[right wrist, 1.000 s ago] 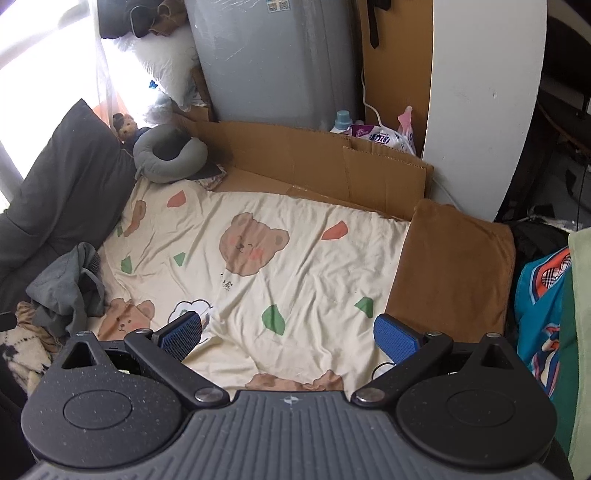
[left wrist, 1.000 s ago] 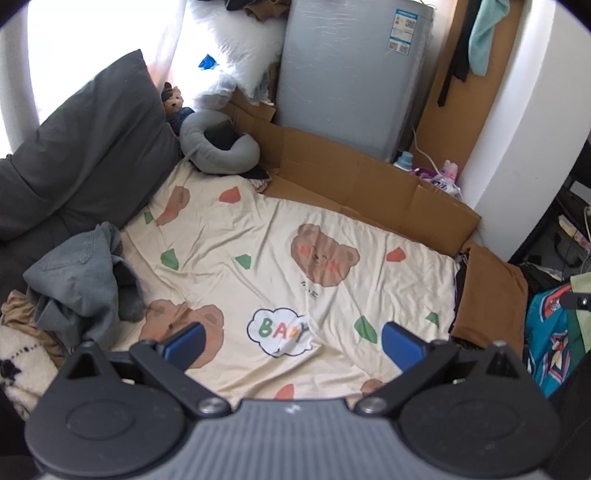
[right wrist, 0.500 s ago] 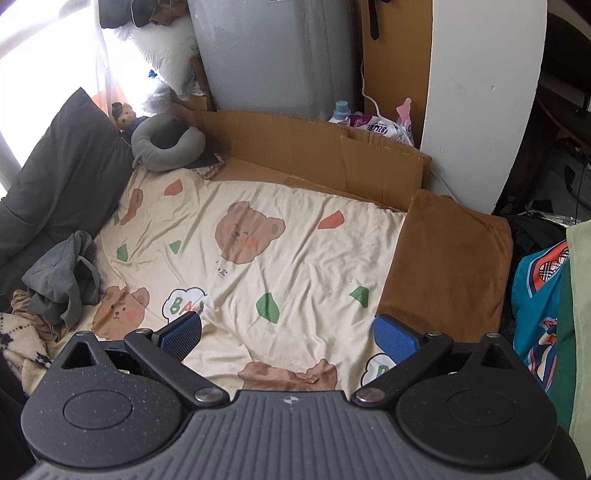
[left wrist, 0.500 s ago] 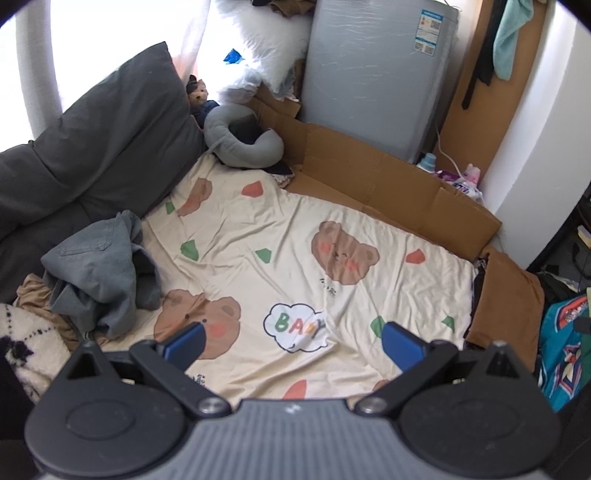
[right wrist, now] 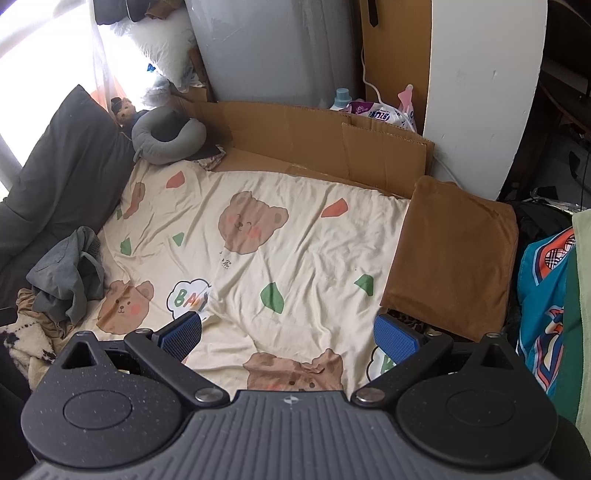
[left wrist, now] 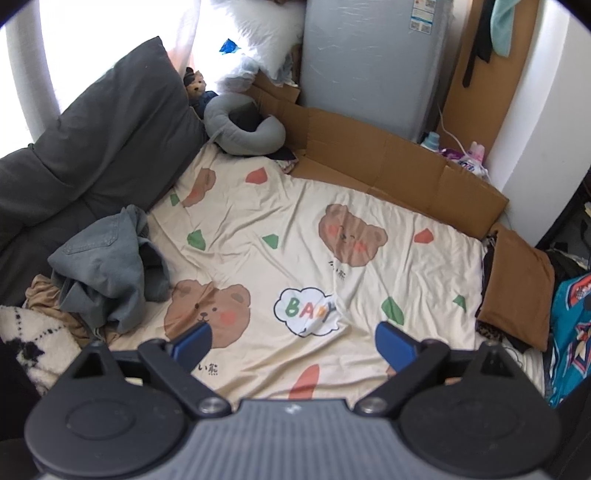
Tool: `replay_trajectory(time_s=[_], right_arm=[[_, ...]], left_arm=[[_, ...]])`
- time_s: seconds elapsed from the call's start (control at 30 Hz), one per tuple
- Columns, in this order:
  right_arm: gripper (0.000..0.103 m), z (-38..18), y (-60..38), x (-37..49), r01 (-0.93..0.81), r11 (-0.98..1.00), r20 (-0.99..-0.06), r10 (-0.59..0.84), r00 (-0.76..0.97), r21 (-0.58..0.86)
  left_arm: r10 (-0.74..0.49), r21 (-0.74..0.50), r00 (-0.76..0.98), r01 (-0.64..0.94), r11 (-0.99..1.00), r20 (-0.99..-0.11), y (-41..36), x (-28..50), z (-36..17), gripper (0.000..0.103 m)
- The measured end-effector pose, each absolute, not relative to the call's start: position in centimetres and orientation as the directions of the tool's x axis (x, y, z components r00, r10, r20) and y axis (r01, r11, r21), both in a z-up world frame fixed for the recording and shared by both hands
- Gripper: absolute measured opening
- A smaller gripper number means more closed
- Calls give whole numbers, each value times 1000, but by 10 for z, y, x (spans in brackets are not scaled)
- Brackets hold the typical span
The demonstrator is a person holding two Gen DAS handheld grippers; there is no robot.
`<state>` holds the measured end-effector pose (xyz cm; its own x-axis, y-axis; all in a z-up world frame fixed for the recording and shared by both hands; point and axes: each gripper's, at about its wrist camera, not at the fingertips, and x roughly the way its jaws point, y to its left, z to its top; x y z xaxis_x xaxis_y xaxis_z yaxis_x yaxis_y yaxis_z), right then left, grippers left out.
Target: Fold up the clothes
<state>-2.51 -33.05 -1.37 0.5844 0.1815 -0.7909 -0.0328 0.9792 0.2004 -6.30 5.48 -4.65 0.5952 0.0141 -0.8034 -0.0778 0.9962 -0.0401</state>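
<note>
Lying far left of both wide-open grippers, left gripper [left wrist: 291,341] and right gripper [right wrist: 290,332], is the grey clothes pile [left wrist: 107,273]

Only thing I can really read is "BABY" in colored letters inside a white cloud [left wrist: 306,312] printed on the bear bedsheet [left wrist: 295,236]. The sticker [left wrist: 422,16] on the grey appliance [left wrist: 369,62] behind the sheet is too small to read.

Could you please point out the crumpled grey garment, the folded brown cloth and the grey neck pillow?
crumpled grey garment [left wrist: 105,269]: left wrist view, on its bunched middle.
folded brown cloth [right wrist: 454,251]: right wrist view, on its flat top.
grey neck pillow [left wrist: 255,142]: left wrist view, on its curved front.
</note>
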Motion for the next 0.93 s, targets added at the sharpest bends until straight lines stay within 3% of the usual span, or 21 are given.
replay_trajectory(time_s=[0.93], right_arm=[[102, -13, -333, -29, -33, 976, -791, 192, 581, 213]], left_arm=[[-11, -60, 585, -66, 996, -811, 51, -61, -43, 98]])
